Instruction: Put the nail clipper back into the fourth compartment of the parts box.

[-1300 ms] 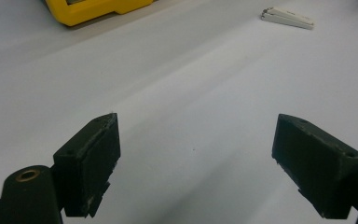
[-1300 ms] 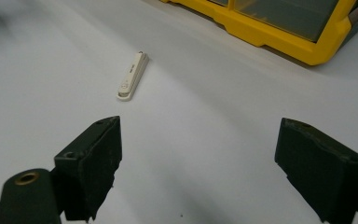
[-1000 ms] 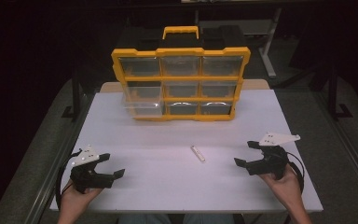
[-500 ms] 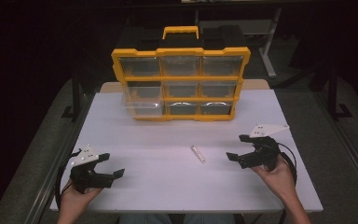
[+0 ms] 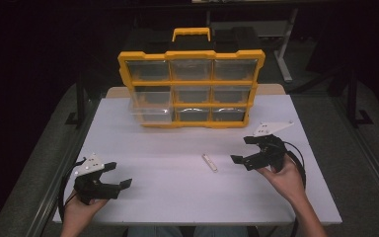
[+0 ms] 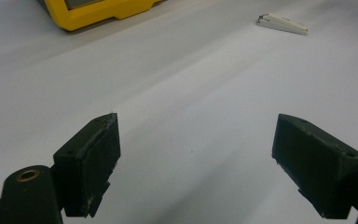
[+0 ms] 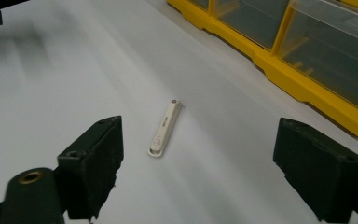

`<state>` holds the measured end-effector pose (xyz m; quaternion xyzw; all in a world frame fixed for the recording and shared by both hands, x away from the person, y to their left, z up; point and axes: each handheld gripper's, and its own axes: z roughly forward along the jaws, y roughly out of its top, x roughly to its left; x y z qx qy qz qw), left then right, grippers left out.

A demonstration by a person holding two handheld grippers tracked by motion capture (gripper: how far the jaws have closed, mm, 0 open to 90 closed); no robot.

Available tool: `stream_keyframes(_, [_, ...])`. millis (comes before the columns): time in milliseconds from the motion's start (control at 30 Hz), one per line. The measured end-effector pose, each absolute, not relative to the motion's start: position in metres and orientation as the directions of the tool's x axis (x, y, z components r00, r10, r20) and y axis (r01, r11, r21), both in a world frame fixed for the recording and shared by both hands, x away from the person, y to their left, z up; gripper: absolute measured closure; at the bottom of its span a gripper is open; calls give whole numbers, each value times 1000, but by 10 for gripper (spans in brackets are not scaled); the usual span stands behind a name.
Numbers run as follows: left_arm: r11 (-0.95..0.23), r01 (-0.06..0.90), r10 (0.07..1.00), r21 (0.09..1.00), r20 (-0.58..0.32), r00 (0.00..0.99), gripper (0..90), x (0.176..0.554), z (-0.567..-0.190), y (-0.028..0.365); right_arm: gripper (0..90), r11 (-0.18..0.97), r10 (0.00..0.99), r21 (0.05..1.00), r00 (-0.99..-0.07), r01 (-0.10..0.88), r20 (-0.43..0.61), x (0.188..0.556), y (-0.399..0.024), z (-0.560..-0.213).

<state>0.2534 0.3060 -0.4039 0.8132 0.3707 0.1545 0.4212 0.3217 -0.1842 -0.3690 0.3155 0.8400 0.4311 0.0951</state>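
Black fingers point(image 7: 93, 165) of the right gripper point(image 5: 249, 150) stand wide apart with nothing between them, and in the right gripper view the small white stick point(image 7: 164, 127) lies on the table just ahead of the gap. That spread looks chosen for a reach: the jaws are far wider than the stick, so they could come down on either side of its narrow body. The gripper is pointed toward it from the person's right hand point(image 5: 282, 174), held slightly above the table top.

The left gripper point(image 5: 112, 177) is also fully open and empty, its fingers point(image 6: 89, 161) framing bare table in the left gripper view. It sits low near the front left corner, well apart from the stick, which suggests it is simply parked while the other one works.

The stick itself is slim, flat and off-white, with rounded ends, a small dark mark at one end and faint lettering along its face. It lies flat on the white table point(image 5: 168, 197), near the middle, slightly right, angled rather than square to the edges. Its pale colour gives little contrast against the surface.

Behind it stands the yellow organiser box point(image 5: 192, 89), upright at the far side, with clear drawers facing the person and one at the left pulled partly out.
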Motion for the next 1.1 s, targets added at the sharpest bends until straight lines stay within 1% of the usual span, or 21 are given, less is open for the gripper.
stream_keyframes(233, [-369,471,732,801,-62,679,151,253,-403,306,211,458,590,767,-799,449,115,335,-163,-368])
stream_keyframes(333, [-367,471,733,802,-62,678,151,253,-403,306,213,469,599,748,-792,469,122,341,-154,-369])
stream_keyframes(433, [-371,470,730,801,-61,681,151,253,-403,307,235,479,599,730,-789,487,134,346,-147,-371])
stream_keyframes(567, [-362,474,734,803,-69,676,151,253,-404,307,272,496,591,720,-796,485,129,351,-138,-375])
stream_keyframes(733, [-364,474,732,802,-68,678,151,253,-403,307,322,508,593,697,-792,507,144,356,-127,-382])
stream_keyframes(1100, [-363,470,732,804,-66,678,151,253,-403,307,393,525,583,674,-796,520,160,361,-113,-393])
